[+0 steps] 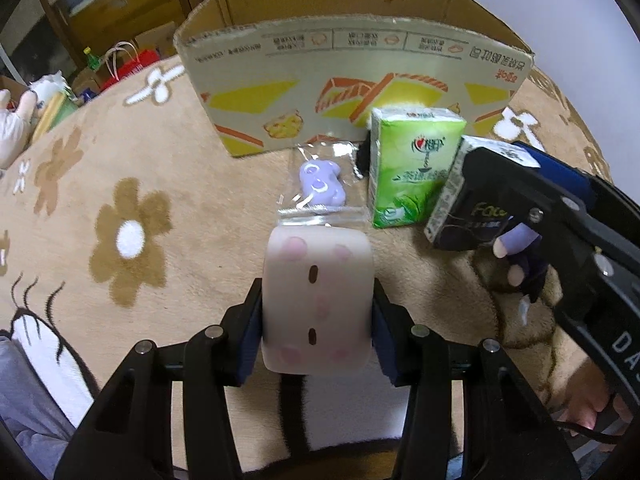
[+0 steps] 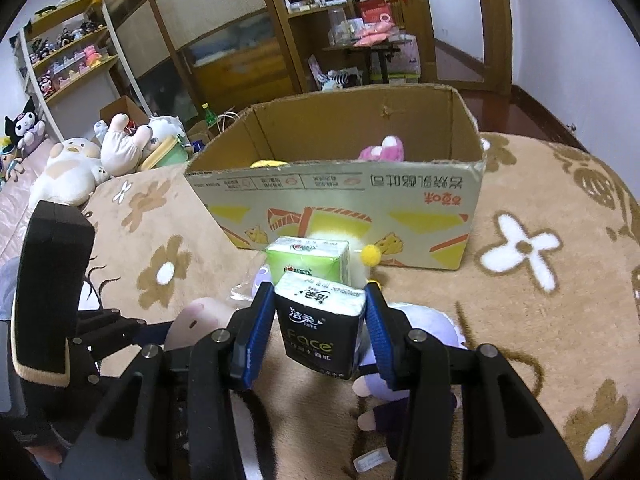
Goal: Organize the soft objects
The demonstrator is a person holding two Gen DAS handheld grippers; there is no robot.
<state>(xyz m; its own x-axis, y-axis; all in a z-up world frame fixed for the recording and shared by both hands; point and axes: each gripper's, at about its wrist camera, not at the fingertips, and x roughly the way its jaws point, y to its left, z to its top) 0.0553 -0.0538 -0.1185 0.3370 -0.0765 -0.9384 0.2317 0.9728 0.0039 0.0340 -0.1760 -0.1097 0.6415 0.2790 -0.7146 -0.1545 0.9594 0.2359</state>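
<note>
My left gripper point(image 1: 318, 312) jaws pinch pink squishy toy point(image 1: 318, 300); right gripper point(image 2: 320, 328) jaws pinch black tissue pack point(image 2: 320, 332); cardboard box point(image 2: 340, 200) straight ahead, right nearer.

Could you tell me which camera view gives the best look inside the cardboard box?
The right wrist view: it looks over the box rim, so the inside walls and a pink plush and something yellow inside show. The left wrist view sits lower; the box's printed front wall hides the contents, leaving only the upper inside walls visible.
</note>
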